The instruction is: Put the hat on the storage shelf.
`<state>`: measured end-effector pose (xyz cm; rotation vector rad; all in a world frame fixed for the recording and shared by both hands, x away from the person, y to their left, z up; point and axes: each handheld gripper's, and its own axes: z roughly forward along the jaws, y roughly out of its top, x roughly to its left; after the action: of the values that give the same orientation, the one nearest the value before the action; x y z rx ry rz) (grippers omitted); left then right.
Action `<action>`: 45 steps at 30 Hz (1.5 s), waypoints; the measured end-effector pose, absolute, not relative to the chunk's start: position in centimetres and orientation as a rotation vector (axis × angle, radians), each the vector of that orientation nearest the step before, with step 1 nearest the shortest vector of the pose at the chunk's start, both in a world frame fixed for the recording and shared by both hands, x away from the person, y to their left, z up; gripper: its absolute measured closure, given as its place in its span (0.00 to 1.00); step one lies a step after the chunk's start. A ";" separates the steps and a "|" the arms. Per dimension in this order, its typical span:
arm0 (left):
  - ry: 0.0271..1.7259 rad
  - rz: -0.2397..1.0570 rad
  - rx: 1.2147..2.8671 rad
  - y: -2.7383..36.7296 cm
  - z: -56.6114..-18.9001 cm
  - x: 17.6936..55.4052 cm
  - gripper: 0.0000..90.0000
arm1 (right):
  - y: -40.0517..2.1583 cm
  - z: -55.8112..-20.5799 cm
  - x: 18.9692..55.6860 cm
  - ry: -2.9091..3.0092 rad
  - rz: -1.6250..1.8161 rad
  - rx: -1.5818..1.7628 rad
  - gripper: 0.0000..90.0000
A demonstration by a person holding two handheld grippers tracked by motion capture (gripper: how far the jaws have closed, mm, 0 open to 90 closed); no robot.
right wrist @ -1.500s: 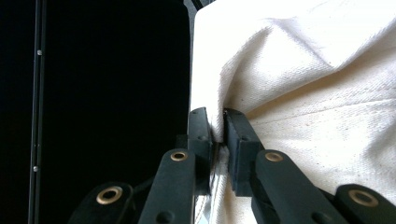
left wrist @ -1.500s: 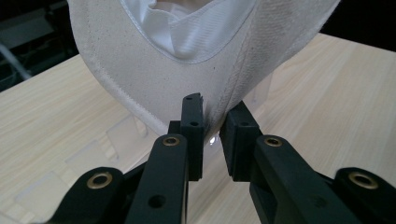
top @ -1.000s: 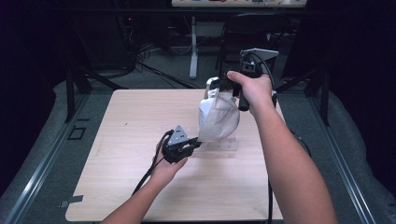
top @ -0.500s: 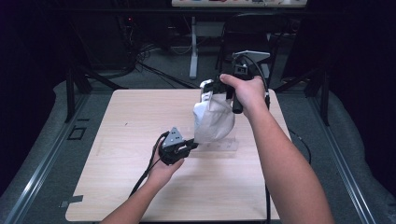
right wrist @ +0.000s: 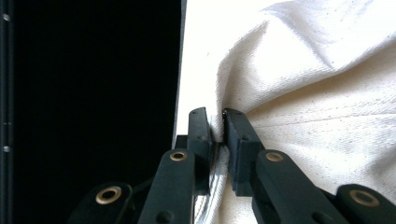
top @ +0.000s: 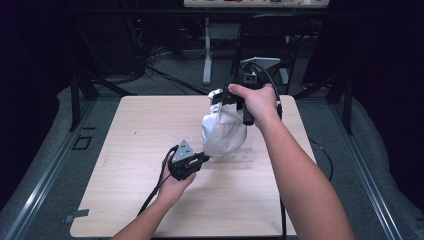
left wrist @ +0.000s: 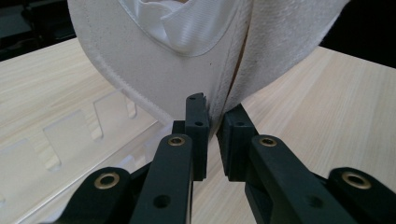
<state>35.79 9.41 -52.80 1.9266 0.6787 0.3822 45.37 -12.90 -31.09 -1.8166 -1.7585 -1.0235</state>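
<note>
Pale wooden desk (top: 125, 200), dark floor on all sides; its near and left areas lie bare. A white fabric bag (top: 223, 134) hangs above the desk's centre-right, bottom edge touching a clear plastic sheet (top: 240, 159). The right gripper (top: 226, 98) has its jaws clamped on the bag's top edge. The left gripper (top: 204, 159) has its jaws pinched narrowly on the bag's lower seam edge, just above the desk.

My left tool (left wrist: 212, 135) and right tool (right wrist: 215, 140) have matt black plastic jaws with brass-looking rivets, the bag (top: 223, 132) is off-white, coarse woven cloth with stitched hems, and the tabletop (top: 135, 130) is pale, smooth wood grain.
</note>
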 end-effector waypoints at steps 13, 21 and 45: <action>0.796 0.389 1.958 9.4 -54.2 35.5 0.95 | -11.8 -32.2 45.3 -1.840 -0.929 -1.852 0.91; 0.815 0.382 1.967 9.3 -54.7 35.5 0.94 | -12.0 -33.3 45.4 -1.849 -0.903 -1.862 0.91; 0.820 0.346 1.961 10.3 -53.6 34.5 0.63 | -13.3 -32.3 44.6 -1.854 -0.936 -1.845 0.82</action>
<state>34.46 10.35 -53.57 1.9614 0.8204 0.3456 44.61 -13.26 -32.26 -1.8449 -1.8538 -0.9356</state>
